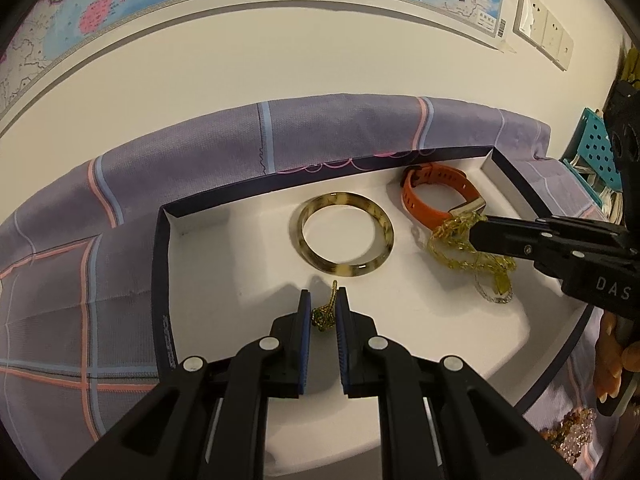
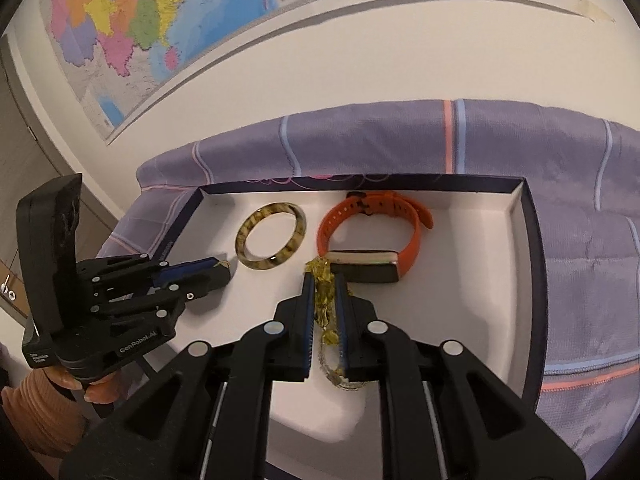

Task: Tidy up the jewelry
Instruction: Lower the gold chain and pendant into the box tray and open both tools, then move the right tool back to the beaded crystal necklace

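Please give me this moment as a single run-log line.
left gripper: shut on small beaded piece | right gripper: shut on yellow bead strand | box: bangle, orange watch

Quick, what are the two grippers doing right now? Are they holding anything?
Left gripper: shut on a small greenish beaded piece, inside the box.
Right gripper: shut on a yellow bead string, beside the orange watch.

Left gripper (image 1: 324,312): black plastic, two flat fingers, blue ribbed pads (image 1: 306,320) inside. Round silver screws on black arms. Small white words "GenRobot.AI" on its side. Right gripper (image 2: 325,304): same black body, same blue pads (image 2: 308,308), silver screws, white letters "DAS" on its side.
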The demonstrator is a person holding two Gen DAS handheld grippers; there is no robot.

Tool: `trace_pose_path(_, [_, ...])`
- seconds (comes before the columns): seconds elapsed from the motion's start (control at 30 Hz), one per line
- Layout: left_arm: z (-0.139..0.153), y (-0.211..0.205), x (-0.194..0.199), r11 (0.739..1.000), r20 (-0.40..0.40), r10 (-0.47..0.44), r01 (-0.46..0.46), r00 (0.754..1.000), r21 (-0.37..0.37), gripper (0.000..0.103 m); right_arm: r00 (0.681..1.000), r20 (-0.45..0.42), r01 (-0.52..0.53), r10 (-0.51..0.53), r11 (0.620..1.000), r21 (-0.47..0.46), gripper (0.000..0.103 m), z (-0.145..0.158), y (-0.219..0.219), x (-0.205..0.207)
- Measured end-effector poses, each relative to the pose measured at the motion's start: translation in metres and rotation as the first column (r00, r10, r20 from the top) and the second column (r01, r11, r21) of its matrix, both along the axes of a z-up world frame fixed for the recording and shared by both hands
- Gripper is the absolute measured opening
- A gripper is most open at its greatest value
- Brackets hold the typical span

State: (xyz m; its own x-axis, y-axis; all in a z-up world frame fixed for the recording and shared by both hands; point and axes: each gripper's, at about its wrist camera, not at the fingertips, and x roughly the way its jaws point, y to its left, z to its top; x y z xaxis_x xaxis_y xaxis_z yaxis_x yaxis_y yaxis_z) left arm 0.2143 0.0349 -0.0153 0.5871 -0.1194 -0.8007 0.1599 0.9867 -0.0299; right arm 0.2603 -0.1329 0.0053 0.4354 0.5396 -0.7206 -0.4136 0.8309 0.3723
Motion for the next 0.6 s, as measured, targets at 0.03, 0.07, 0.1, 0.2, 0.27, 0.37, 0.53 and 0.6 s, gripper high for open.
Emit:
trace_pose_path(0.03, [0.000, -0.001, 0.000, 1.000, -0.001, -0.003, 0.003, 1.000, -0.003, 0.014, 1.000, -0.003, 0.004, -0.004, 1.000, 0.001, 0.013, -0.001, -0.001, 0.000])
trace_pose_path(0.07, [0.000, -0.001, 0.000, 1.000, -0.002, -0.006, 0.006, 1.000, -0.009, 0.017, 1.000, -0.005, 0.008, -0.008, 1.000, 0.002, 0.015, -0.001, -0.002, 0.000])
trace_pose_path(0.1, [0.000, -0.001, 0.000, 1.000, -0.001, -0.007, 0.007, 1.000, -0.012, 0.025, 1.000, -0.006, 0.012, -0.012, 1.000, 0.000, 0.019, -0.001, -0.002, 0.000])
trace_pose_path(0.2, [0.001, -0.002, -0.001, 1.000, 0.009, -0.009, 0.009, 1.000, -0.012, 0.027, 1.000, -0.005, 0.020, -0.019, 1.000, 0.006, 0.020, 0.000, -0.004, -0.001])
trace_pose_path(0.27, [0.003, -0.001, -0.002, 1.000, 0.018, -0.005, 0.005, 1.000, -0.018, 0.030, 1.000, -0.001, 0.021, -0.021, 1.000, 0.010, 0.023, 0.002, -0.007, -0.003])
trace_pose_path(0.37, [0.011, 0.001, -0.007, 1.000, 0.054, 0.011, -0.010, 0.998, -0.017, 0.043, 1.000, 0.010, 0.028, -0.028, 0.999, 0.018, 0.033, 0.007, -0.011, -0.008])
trace_pose_path(0.53, [0.029, 0.005, -0.024, 1.000, 0.122, 0.020, -0.018, 0.992, -0.016, 0.054, 0.999, 0.028, 0.032, -0.034, 0.998, 0.047, 0.047, 0.019, -0.023, -0.023])
trace_pose_path(0.6, [0.038, 0.006, -0.034, 1.000, 0.156, 0.023, -0.022, 0.987, -0.006, 0.055, 0.998, 0.050, 0.035, -0.038, 0.998, 0.052, 0.051, 0.027, -0.028, -0.032])
